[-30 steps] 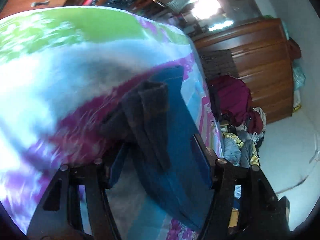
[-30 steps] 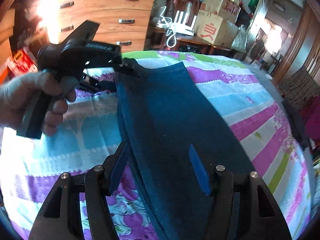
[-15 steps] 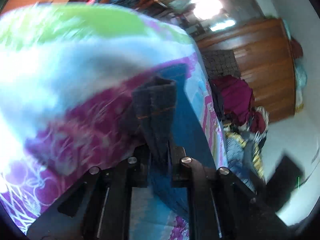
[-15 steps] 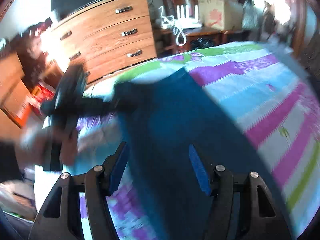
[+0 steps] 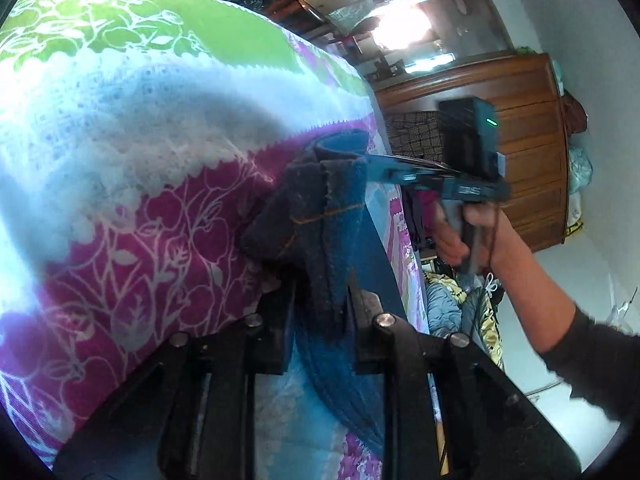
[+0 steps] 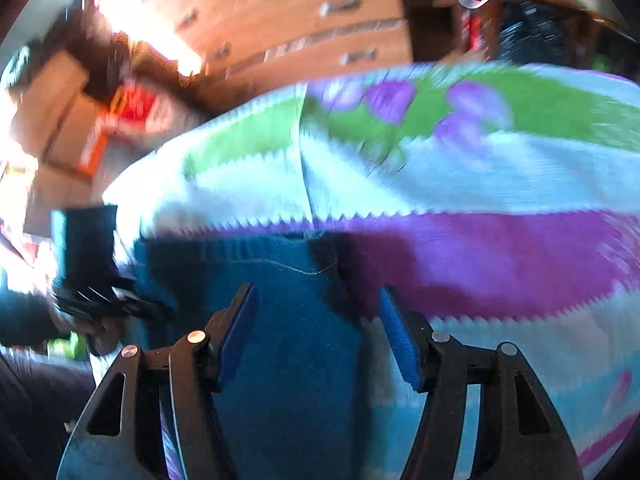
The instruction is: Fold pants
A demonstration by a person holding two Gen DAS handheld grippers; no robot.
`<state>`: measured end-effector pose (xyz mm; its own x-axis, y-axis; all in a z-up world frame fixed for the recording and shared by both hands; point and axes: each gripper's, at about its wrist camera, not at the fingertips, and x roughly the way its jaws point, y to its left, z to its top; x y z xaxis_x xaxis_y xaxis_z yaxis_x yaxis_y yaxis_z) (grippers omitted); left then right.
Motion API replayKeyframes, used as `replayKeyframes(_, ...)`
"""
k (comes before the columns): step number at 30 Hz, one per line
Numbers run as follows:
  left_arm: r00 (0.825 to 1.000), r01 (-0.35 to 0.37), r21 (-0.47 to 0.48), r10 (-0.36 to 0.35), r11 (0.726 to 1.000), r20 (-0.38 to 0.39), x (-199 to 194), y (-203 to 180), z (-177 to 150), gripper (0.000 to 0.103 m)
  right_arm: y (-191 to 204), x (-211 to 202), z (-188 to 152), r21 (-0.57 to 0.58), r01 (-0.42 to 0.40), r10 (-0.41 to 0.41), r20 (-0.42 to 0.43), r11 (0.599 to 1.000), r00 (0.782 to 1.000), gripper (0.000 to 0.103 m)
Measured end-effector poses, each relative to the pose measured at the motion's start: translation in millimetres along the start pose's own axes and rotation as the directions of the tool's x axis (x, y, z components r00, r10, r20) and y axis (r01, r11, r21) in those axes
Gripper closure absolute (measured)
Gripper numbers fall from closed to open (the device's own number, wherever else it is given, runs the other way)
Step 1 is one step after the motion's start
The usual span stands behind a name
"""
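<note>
Dark blue pants (image 5: pixel 320 208) lie along the striped floral bedspread (image 5: pixel 140 120). My left gripper (image 5: pixel 320 288) has a bunched hem corner of them between its pads, which press on the cloth while the jaws are opening slightly. My right gripper (image 6: pixel 316 308) hangs open, pointing down over the other corner of the same hem of the pants (image 6: pixel 288 360), touching nothing. In the left wrist view the right gripper (image 5: pixel 374 165) shows beyond the hem, held by a hand (image 5: pixel 476 232). The right wrist view is blurred.
The bed's edge runs just right of the pants, with a heap of clothes (image 5: pixel 460 300) on the floor below it. A wooden wardrobe (image 5: pixel 520 140) stands beyond. A chest of drawers (image 6: pixel 300 12) and cardboard boxes (image 6: pixel 52 100) stand past the bed's far end.
My left gripper has closed on the pants hem. My right gripper has swept quickly up along the pants, tipped downward, and now appears in the left wrist view.
</note>
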<state>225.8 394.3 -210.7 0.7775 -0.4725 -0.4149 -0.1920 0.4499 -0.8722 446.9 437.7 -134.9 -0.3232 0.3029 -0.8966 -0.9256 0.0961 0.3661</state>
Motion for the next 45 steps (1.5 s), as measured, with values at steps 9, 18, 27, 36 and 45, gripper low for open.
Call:
replayKeyframes(9, 0.999, -0.017, 0.009, 0.016, 1.0, 0.027, 6, -7, -2, 0.082, 11, 29, 24, -0.126, -0.054, 0.048, -0.051, 0.991, 0.998, 0.055)
replayKeyframes(18, 0.995, -0.098, 0.301, 0.083, 0.948, 0.061, -6, -90, -7, 0.094, 39, -45, -28, -0.204, 0.054, -0.019, 0.168, 0.978, 0.986, 0.077)
replayKeyframes(27, 0.994, -0.012, 0.679, 0.084, 0.734, -0.072, 23, -222, -70, 0.094, 37, -154, -146, -0.104, 0.13, -0.102, 0.242, 0.986, 0.965, 0.078)
replayKeyframes(36, 0.957, 0.13, 0.832, 0.15, 0.54, -0.247, 87, -290, -194, 0.092, 15, -204, -340, 0.047, 0.188, -0.194, 0.244, 0.981, 0.95, 0.08)
replayKeyframes(45, 0.895, 0.266, 0.86, 0.22, 0.436, -0.388, 132, -311, -288, 0.09, 7, -189, -495, 0.217, 0.181, -0.237, 0.267, 0.959, 0.934, 0.08)
